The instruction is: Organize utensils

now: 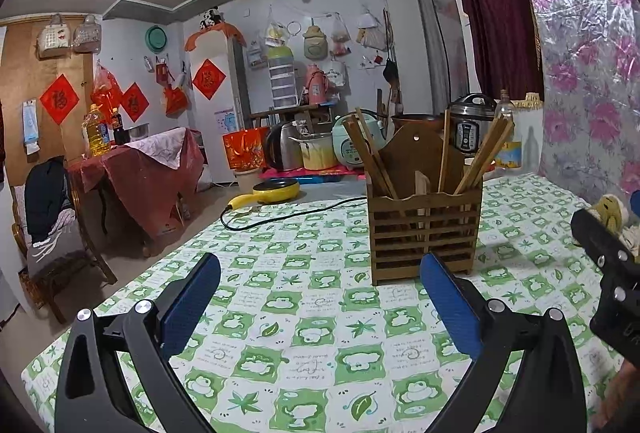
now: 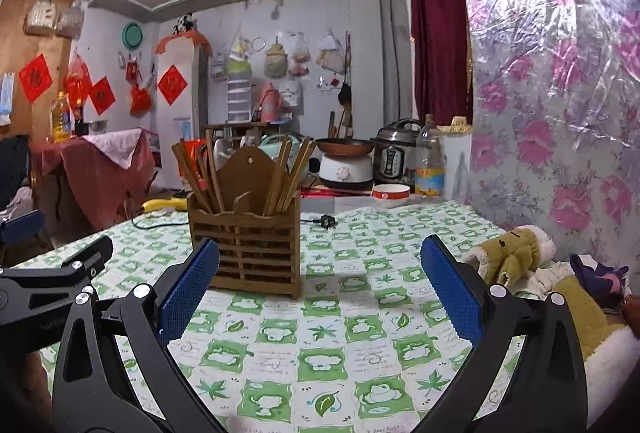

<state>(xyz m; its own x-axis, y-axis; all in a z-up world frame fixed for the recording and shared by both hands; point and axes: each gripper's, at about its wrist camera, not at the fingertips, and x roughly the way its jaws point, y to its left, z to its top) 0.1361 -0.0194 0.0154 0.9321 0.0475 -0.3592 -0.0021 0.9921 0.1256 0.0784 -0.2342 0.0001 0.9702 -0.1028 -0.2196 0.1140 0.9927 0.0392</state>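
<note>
Both tongs hang low over the green-and-white frog-print tablecloth on the table (image 1: pixel 320 317), nothing between the blue pads. Left tongs (image 1: pixel 320 273) spread wide apart; right tongs (image 2: pixel 320 257) likewise. Just ahead, btwn the two, stands the slatted brown wooden utensil holder (image 1: pixel 425 233) w/ wooden chopsticks (image 1: pixel 370 157) leaning in both compartments. Yellow plush toy (image 2: pixel 516 253) lies right of the right tongs.
</note>
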